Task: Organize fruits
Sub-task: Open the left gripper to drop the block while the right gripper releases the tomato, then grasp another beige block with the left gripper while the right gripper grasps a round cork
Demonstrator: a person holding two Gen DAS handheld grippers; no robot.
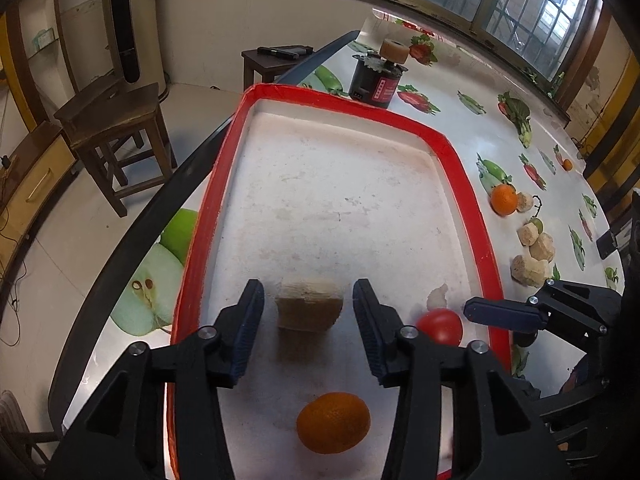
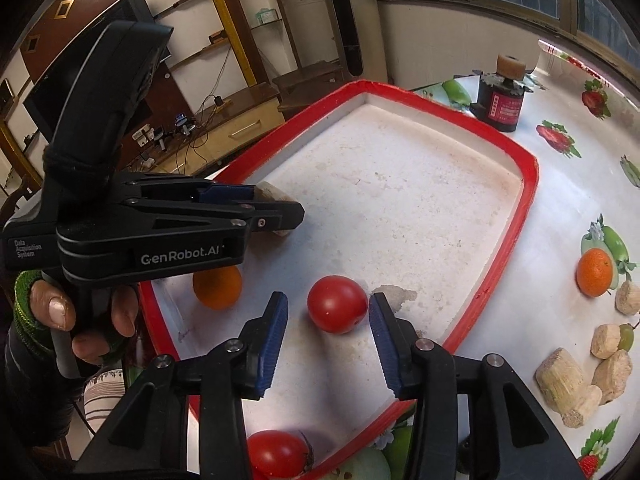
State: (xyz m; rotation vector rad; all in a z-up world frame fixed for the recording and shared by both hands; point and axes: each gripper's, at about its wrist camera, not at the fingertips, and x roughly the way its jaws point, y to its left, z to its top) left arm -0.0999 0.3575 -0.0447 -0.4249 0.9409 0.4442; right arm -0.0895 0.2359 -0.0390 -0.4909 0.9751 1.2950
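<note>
A white tray with a red rim (image 1: 456,152) (image 2: 528,184) lies on the table. In it are a beige cut chunk (image 1: 310,308), an orange (image 1: 333,422) (image 2: 218,286) and a red tomato (image 1: 440,326) (image 2: 337,304). My left gripper (image 1: 308,320) is open, its jaws on either side of the chunk, not touching it. My right gripper (image 2: 328,334) is open, its jaws on either side of the tomato in the tray. A second tomato (image 2: 278,454) lies at the tray's near edge, under the right gripper.
On the fruit-print tablecloth right of the tray lie another orange (image 1: 504,199) (image 2: 595,272), several beige chunks (image 1: 530,254) (image 2: 580,380) and a green grape (image 2: 626,336). A black and red can (image 1: 376,80) (image 2: 500,106) stands behind the tray. Wooden stools (image 1: 116,124) stand left of the table.
</note>
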